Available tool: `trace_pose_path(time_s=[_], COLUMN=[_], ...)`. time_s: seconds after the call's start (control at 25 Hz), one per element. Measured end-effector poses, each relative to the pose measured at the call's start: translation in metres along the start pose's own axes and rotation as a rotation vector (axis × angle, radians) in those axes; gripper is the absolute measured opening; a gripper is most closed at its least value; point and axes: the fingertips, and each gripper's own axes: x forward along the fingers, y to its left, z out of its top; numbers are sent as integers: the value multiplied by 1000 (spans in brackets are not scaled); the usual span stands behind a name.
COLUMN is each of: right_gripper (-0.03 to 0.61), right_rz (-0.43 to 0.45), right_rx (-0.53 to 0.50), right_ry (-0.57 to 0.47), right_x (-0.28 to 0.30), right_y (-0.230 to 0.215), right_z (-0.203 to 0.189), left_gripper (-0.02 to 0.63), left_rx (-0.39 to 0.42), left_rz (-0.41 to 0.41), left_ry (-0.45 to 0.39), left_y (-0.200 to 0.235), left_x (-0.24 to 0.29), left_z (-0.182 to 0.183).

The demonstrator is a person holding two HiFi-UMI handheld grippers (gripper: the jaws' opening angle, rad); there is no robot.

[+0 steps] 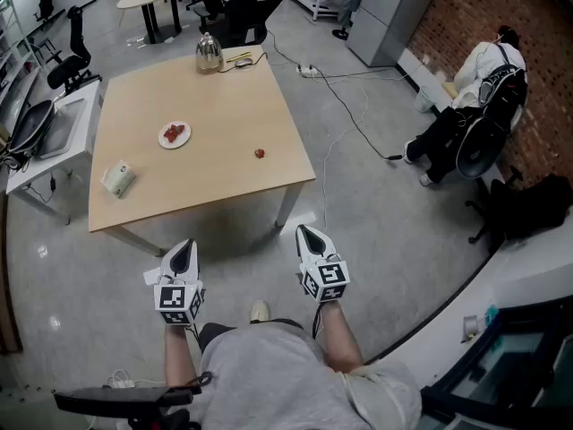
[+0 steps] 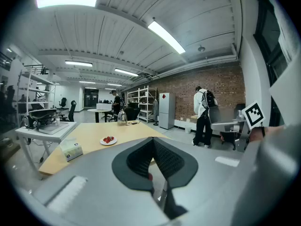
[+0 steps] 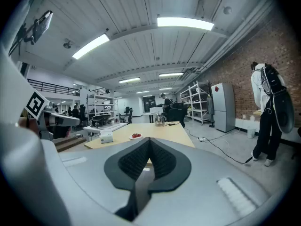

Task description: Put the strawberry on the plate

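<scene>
A small red strawberry (image 1: 260, 153) lies alone on the light wooden table (image 1: 224, 106), toward its right near side. A white plate (image 1: 175, 135) holding red strawberries sits left of it, and also shows as the plate (image 2: 108, 140) and the plate (image 3: 136, 136) in the two gripper views. Both grippers hang in front of the table's near edge, well short of the fruit. My left gripper (image 1: 185, 245) (image 2: 152, 141) is shut with nothing in it. My right gripper (image 1: 305, 232) (image 3: 149, 140) is shut and empty too.
A tissue box (image 1: 118, 178) lies at the table's near left and a metal kettle (image 1: 209, 54) stands at its far edge. A cable (image 1: 345, 106) runs across the floor on the right. A person (image 1: 474, 88) with a backpack stands by the brick wall. Office chairs and desks stand farther off.
</scene>
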Motion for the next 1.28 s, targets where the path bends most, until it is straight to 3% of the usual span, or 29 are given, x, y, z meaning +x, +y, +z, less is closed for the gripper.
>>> trace_pose_path(time_s=[0.48, 0.8, 1.28], right_gripper=[6, 6, 6], right_rz=[40, 40, 4], right_rx=[28, 33, 58], right_ry=[-46, 6, 19], right_x=[-14, -9, 48], right_y=[-4, -4, -27], right_z=[0, -15, -13], left_gripper=[20, 20, 20], left_rx=[2, -5, -7], left_rz=[15, 19, -32], left_ry=[-7, 12, 39], left_y=[-13, -13, 11], left_x=[-7, -3, 69], left_z=[-3, -9, -3])
